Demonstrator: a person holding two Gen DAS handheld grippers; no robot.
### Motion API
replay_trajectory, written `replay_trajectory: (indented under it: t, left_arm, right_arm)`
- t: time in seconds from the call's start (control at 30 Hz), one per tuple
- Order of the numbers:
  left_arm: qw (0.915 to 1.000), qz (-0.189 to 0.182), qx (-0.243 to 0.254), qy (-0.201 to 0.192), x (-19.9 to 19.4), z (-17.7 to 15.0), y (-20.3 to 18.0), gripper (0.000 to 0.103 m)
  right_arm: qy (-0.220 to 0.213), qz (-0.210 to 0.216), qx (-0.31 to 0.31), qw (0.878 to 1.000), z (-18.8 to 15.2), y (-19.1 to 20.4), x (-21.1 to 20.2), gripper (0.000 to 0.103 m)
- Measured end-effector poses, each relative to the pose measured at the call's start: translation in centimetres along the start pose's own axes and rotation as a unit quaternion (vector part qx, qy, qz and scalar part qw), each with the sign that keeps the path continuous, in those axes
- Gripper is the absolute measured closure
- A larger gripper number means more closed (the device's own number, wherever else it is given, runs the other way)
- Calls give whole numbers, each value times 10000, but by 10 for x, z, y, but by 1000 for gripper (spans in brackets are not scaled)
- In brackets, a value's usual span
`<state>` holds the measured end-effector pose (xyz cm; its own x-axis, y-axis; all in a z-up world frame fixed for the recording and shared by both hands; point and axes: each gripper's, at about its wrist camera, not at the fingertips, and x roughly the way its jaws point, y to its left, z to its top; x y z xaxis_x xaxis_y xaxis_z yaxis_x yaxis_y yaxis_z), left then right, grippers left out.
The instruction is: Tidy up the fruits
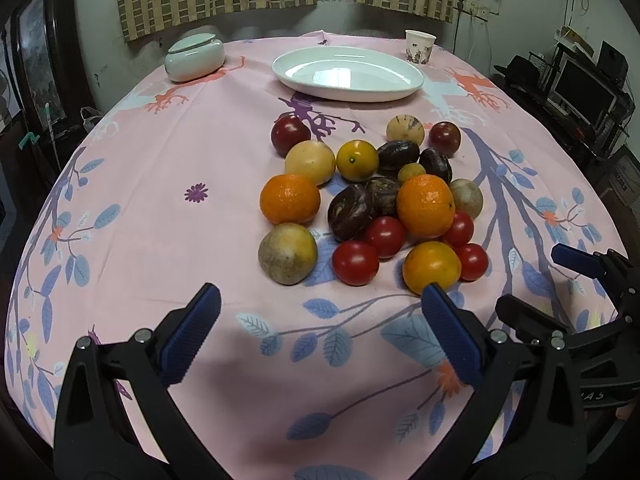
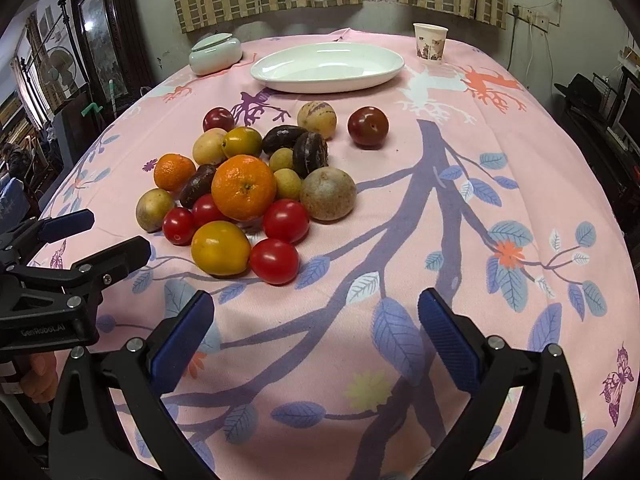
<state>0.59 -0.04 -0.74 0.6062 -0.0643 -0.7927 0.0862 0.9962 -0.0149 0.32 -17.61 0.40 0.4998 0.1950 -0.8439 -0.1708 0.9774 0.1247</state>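
Both grippers hang wide apart and empty over the near cloth: the left gripper just short of the fruit pile, the right gripper beside it. The fruit lies heaped mid-table, likely awaiting sorting. The empty plate sits behind, probably the destination.

A lidded ceramic jar and paper cup stand on the floral tablecloth.
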Motion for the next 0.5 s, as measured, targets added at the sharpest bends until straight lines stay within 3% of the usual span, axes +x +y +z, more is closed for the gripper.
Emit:
replay_trajectory:
  t: [0.5]
  left_arm:
    - [9999,-20,-73,134,7,-2,3,2]
  right_arm:
    - [15,10,6,10000,-1,0,1,1]
